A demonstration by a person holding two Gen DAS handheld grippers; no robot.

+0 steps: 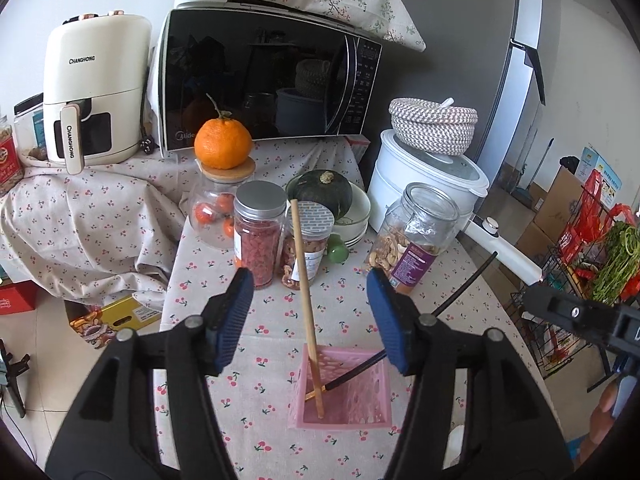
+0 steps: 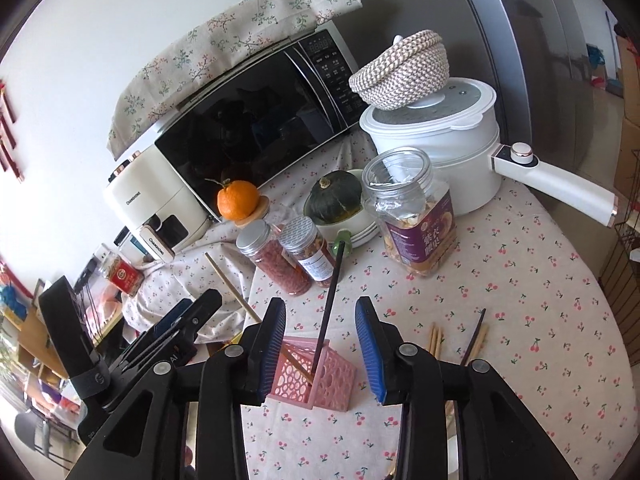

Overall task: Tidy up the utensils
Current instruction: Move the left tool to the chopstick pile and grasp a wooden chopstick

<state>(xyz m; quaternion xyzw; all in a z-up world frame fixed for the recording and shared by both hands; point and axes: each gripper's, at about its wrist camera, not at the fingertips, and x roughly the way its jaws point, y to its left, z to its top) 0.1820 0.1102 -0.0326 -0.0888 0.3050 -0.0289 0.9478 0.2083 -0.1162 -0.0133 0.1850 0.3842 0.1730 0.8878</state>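
Note:
A pink lattice basket (image 1: 340,392) stands on the cherry-print tablecloth. A wooden chopstick (image 1: 306,300) stands upright in it and a black chopstick (image 1: 452,300) leans out to the right. My left gripper (image 1: 310,280) is open, and the wooden stick rises between its blue pads without touching them. In the right wrist view my right gripper (image 2: 320,306) is open above the basket (image 2: 320,376), with the black chopstick (image 2: 330,300) loose between the pads. Several loose chopsticks (image 2: 436,338) lie on the cloth to the right of it.
Behind the basket stand spice jars (image 1: 258,236), a nut jar (image 1: 416,240) and a stack of bowls (image 1: 358,216) holding a green squash. A white electric pot (image 2: 440,140), a microwave (image 1: 264,80) and an air fryer (image 1: 92,92) line the back. A wire rack (image 1: 580,280) stands off the table's right edge.

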